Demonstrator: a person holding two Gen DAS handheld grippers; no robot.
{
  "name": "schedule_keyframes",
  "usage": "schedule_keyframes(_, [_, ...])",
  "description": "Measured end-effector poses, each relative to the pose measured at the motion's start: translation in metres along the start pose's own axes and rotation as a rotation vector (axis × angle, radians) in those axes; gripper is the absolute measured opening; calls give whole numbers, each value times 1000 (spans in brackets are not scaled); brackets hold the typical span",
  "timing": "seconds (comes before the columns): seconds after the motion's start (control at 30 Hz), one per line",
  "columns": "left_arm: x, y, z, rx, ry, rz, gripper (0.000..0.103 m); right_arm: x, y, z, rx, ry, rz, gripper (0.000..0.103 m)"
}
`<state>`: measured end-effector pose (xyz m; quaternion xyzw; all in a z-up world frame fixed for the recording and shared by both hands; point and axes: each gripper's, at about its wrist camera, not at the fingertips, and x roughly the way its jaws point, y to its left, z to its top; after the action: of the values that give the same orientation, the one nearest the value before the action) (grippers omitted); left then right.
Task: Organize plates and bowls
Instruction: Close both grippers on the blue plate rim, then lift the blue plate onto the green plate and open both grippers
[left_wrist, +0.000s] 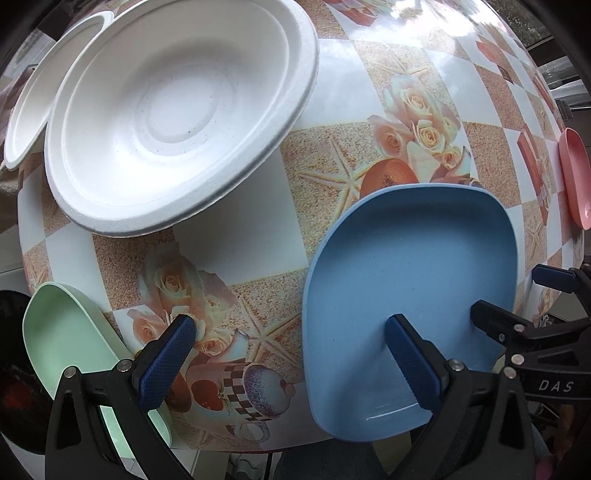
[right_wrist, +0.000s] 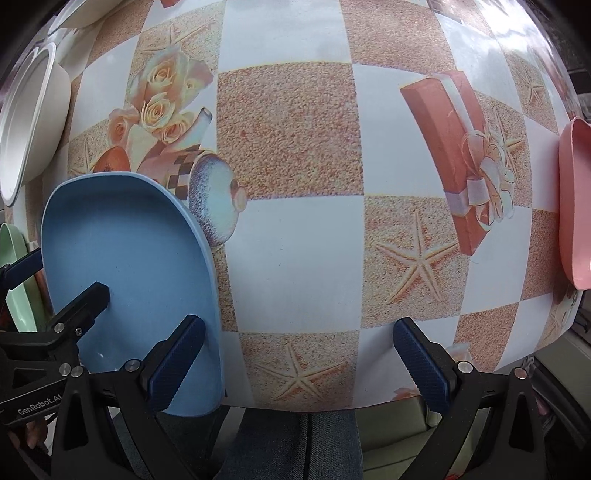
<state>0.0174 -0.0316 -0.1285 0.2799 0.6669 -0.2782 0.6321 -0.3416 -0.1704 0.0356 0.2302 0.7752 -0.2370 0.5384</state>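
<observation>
A blue plate (left_wrist: 410, 280) lies at the table's near edge; it also shows in the right wrist view (right_wrist: 125, 258). My left gripper (left_wrist: 291, 350) is open, its right finger over the blue plate, its left finger beside a green plate (left_wrist: 70, 339). My right gripper (right_wrist: 299, 354) is open and empty over the bare cloth, its left finger at the blue plate's right rim. A large white bowl (left_wrist: 173, 107) sits at the far left with a second white dish (left_wrist: 44, 92) behind it. A pink plate (right_wrist: 574, 206) lies at the right edge.
The table (right_wrist: 295, 240) carries a checked cloth printed with roses, starfish and gift boxes. Its near edge runs just in front of both grippers. The white bowl (right_wrist: 29, 118) and the green plate (right_wrist: 14, 280) stand along the left of the right wrist view.
</observation>
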Motion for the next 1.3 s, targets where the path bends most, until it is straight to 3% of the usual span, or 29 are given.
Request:
schedule_keyframes(0.17, [15,9,-1,-2,8,-2,103,-2,12,-2,4,6,-1,103])
schedule_keyframes(0.43, [37,7,-11,-24,118,-3,103,-21,40,-3,12,-37,15,102])
schedule_keyframes(0.5, [40,8,-18,-17,116,-2,101,-29,38,-14,-1,-61,53,93])
schedule_keyframes(0.57, [40,6,-22,0,112,1,95,-38,26,-31,-39,-93,104,74])
schedule_keyframes(0.7, [40,0,-28,50,101,-10,79,-48,59,-40,-87,-109,99,60])
schedule_keyframes(0.73, [40,-1,-30,58,100,-15,74,-50,65,-41,-90,-113,92,49])
schedule_keyframes(0.77, [41,-2,-32,66,100,-19,69,-52,70,-43,-90,-116,101,31])
schedule_keyframes(0.83, [37,-8,-33,81,112,-26,60,-50,78,-46,-75,-80,195,11])
schedule_keyframes(0.9, [37,-9,-37,96,115,-41,47,-49,86,-49,-67,-63,218,11])
schedule_keyframes(1.0, [46,-11,-50,99,121,-29,44,-50,97,-53,-72,-42,214,11])
schedule_keyframes(1.07, [42,-9,-55,78,141,-41,35,-51,99,-58,-58,-23,225,11])
schedule_keyframes(1.3, [37,15,-81,92,118,-31,32,-66,125,-51,-73,4,247,11])
